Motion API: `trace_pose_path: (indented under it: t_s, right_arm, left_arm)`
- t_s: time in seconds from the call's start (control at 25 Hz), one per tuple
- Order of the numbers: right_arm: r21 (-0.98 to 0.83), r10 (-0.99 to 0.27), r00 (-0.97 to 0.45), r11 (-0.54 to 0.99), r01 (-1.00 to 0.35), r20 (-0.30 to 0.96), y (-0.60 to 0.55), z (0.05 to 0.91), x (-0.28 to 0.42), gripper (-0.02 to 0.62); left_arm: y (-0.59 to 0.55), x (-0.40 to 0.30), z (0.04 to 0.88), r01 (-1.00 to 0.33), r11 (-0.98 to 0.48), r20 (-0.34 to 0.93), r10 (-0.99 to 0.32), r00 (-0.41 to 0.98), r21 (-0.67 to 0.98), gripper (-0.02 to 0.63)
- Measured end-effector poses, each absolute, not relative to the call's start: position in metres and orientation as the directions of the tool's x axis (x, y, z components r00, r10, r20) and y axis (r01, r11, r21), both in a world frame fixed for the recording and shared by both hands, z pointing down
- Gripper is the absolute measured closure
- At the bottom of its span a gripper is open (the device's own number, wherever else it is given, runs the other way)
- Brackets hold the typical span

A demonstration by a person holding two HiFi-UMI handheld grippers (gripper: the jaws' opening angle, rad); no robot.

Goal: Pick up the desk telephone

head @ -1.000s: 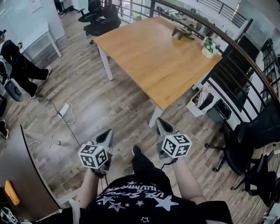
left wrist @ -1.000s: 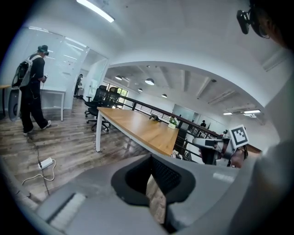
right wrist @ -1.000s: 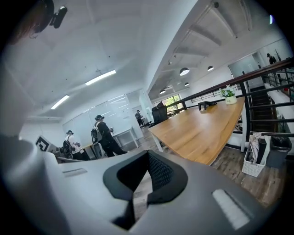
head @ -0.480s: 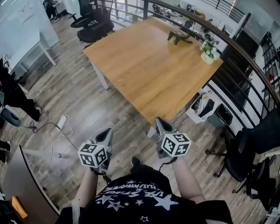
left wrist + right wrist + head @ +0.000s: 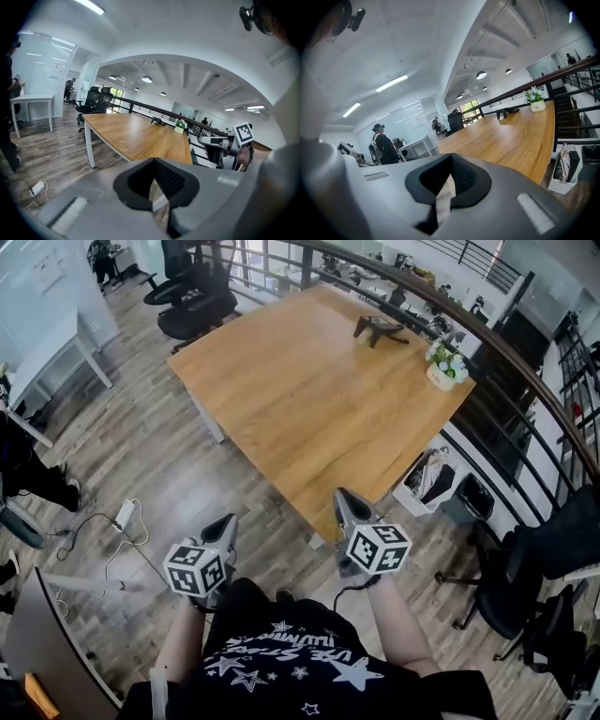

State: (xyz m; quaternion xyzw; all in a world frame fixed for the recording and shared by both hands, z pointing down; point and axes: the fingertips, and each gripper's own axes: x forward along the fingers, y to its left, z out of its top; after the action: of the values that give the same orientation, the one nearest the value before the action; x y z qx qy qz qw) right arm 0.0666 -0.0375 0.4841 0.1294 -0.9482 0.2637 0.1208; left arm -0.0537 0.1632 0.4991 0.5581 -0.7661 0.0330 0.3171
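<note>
1. Distance was what had changed. Over the last second the desk (image 5: 319, 399) had slid closer in the head view. Its near corner now lay just ahead of my right gripper (image 5: 345, 498), and the white power strip (image 5: 122, 515) on the floor (image 5: 141, 446) had drifted left.
2. Both grippers had kept the same pose, side by side in front of me. My left gripper (image 5: 225, 521) was closed with nothing between its jaws, and the right was pinched together and empty too.
3. The desk telephone (image 5: 380, 329) sat at the far end of the desk near the railing (image 5: 506, 343), well apart from both grippers. A small potted plant (image 5: 443, 362) stood near it. I judged I was only approaching. The pick had not begun, and I would have to get much closer before opening a gripper.
4. The desk top was smooth, warm-toned wood on white legs, bare except at that far end. The telephone read as a low, dark, angular shape, too small to show a handset or cord. The plant had green leaves and pale blossoms in a white pot. The floor was grey-brown planking. My pads (image 5: 168, 180) were black and ribbed, set in a grey shell.
</note>
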Motion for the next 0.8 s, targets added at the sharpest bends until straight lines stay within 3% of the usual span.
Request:
trace_pose_path:
  t_s: [0.48, 0.8]
  right_arm:
    - [-0.439, -0.326, -0.9, 0.79, -0.428, 0.29, -0.099, 0.495, 0.039, 0.597]
    - [-0.408, -0.522, -0.796, 0.684, -0.605, 0.306, -0.111, 0.471, -0.005, 0.595]
  left_arm:
    - [0.086, -0.119, 0.515, -0.915, 0.25, 0.482, -0.873, -0.071, 0.317, 0.604]
    - [0.03, -0.21, 0.482, -0.933, 0.021, 0.42, -0.896, 0.141, 0.359, 0.604]
